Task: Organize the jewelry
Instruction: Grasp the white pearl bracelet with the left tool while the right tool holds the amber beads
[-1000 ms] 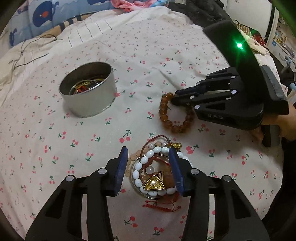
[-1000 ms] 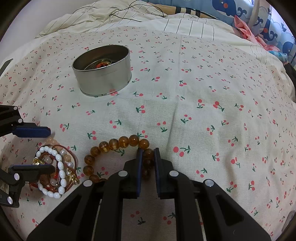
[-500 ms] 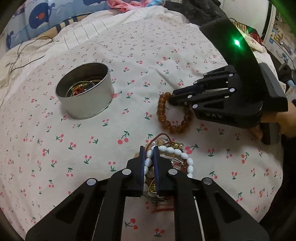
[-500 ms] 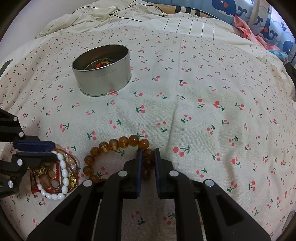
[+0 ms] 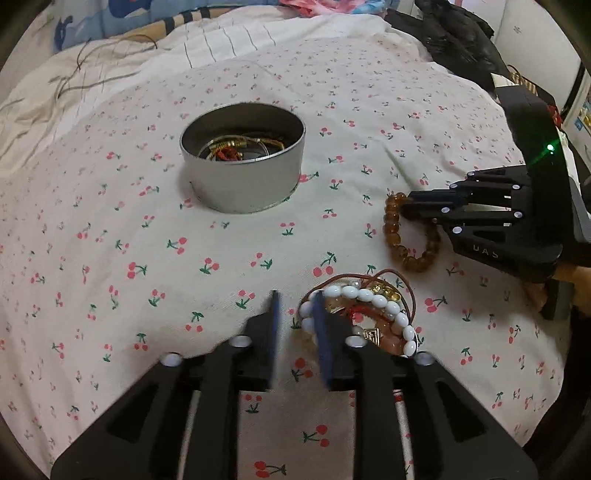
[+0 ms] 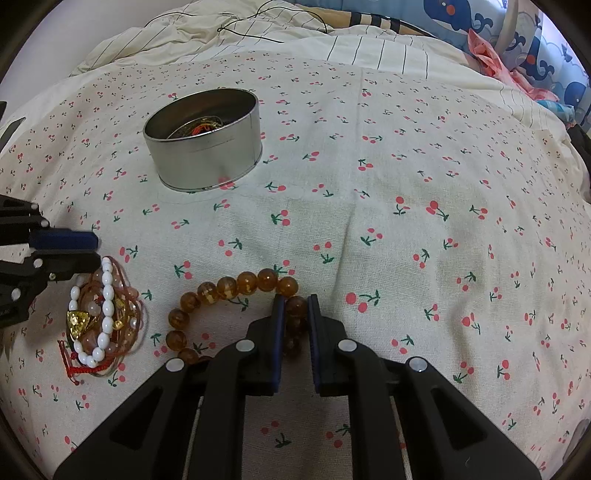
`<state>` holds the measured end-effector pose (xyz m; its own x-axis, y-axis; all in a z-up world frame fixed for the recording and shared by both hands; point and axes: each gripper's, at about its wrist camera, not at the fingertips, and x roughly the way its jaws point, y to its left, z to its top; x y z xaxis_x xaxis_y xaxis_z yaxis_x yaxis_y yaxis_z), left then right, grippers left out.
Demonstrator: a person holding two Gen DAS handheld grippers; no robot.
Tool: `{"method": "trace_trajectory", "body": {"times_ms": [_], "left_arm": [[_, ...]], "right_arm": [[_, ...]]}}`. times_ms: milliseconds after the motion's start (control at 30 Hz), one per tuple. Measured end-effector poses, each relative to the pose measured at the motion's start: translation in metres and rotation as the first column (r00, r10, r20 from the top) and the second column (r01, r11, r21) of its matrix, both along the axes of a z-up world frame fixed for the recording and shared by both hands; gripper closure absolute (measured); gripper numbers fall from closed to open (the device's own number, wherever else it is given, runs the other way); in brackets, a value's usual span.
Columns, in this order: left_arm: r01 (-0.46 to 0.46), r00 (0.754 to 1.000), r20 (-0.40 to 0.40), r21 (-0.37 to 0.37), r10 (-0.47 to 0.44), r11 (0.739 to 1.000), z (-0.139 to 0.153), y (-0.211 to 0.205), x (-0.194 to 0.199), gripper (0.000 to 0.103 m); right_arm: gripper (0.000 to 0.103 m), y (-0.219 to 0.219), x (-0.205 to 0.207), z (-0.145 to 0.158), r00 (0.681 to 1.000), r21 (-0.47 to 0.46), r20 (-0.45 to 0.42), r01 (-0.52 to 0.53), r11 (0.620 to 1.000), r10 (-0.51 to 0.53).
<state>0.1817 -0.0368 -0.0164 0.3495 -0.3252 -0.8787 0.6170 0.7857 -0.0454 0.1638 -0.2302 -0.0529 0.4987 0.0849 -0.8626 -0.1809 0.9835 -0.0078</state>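
Observation:
A round silver tin [image 5: 242, 166] [image 6: 203, 142] with bracelets inside stands on the cherry-print cloth. My right gripper [image 6: 295, 301] is shut on an amber bead bracelet [image 6: 229, 288] [image 5: 393, 236] lying on the cloth. A pile of bracelets with a white bead bracelet [image 5: 364, 295] [image 6: 105, 306], red cords and a gold charm lies near my left gripper [image 5: 295, 299]. The left jaws stand slightly apart with nothing between them. The right fingertip [image 5: 317, 306] overlaps the pile's left edge.
The cherry-print cloth [image 6: 406, 184] covers a bed. Striped bedding and a thin black cable [image 6: 240, 22] lie behind it, with whale-print pillows [image 6: 535, 55] at the back. Dark clothing [image 5: 454, 37] lies at the far right in the left wrist view.
My left gripper closed over the bracelet pile, then shifted left and opened a little, so the pile now sits to its right. The right gripper stays shut on the amber bracelet.

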Motion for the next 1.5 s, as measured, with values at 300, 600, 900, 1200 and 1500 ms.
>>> {"method": "trace_trajectory", "body": {"times_ms": [300, 600, 900, 1200, 1500], "left_arm": [[0.118, 0.990, 0.073, -0.006, -0.118, 0.993, 0.011, -0.015, -0.019, 0.053], [0.122, 0.992, 0.045, -0.001, -0.122, 0.993, 0.002, -0.021, -0.016, 0.086], [0.060, 0.998, 0.029, -0.080, -0.057, 0.995, 0.013, -0.003, -0.006, 0.103], [0.064, 0.998, 0.004, -0.030, -0.064, 0.997, 0.003, -0.009, -0.009, 0.041], [0.037, 0.998, -0.045, -0.092, -0.042, 0.995, 0.004, 0.000, -0.002, 0.096]], "right_arm": [[0.090, 0.000, 0.000, 0.000, 1.000, 0.000, -0.001, 0.001, 1.000, -0.001], [0.090, 0.001, 0.000, 0.000, 1.000, -0.004, 0.000, 0.002, 1.000, -0.002], [0.090, 0.001, 0.000, 0.000, 1.000, -0.005, 0.000, 0.002, 1.000, -0.002], [0.090, 0.001, 0.000, -0.001, 1.000, -0.005, 0.000, 0.001, 1.000, -0.001], [0.090, 0.001, 0.000, -0.001, 1.000, -0.006, 0.000, 0.002, 1.000, -0.002]]}}
